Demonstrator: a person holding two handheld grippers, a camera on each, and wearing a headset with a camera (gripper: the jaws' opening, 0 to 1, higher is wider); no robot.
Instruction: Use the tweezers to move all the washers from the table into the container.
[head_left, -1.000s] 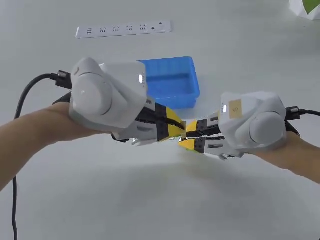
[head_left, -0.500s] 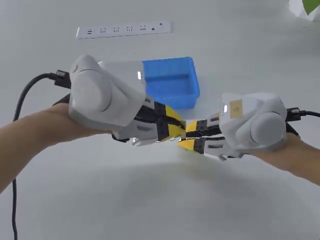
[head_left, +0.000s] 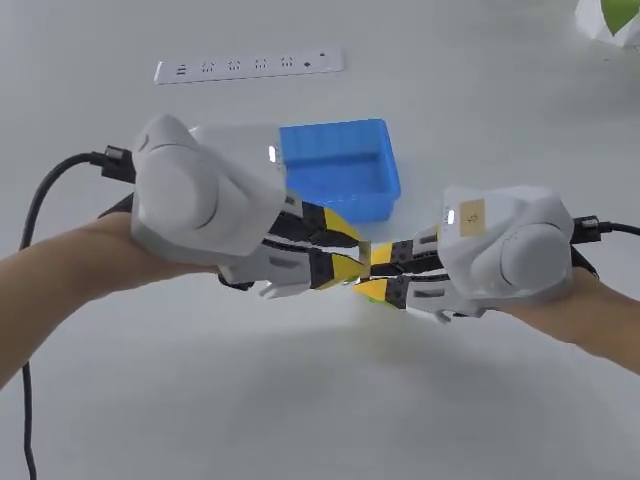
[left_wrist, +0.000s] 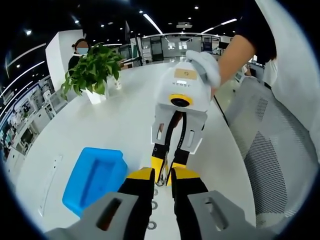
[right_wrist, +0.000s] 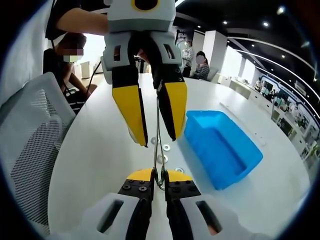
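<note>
The white bench (head_left: 300, 400) carries a blue container (head_left: 340, 165) just beyond the fingers (head_left: 340, 268), a power strip (head_left: 250, 65) farther past it, and washers (right_wrist: 166, 148) beneath the fingers.

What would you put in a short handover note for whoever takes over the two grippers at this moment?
Left gripper: open, jaws on either side of the thin metal tweezers, not clamped.
Right gripper: shut on the tweezers.
Small round metal washers: at least four lie on the white table under the grippers, beside the blue plastic container.
Done: no washer seen in the container.
Left: get a working grip on the tweezers, then move every washer across.
</note>
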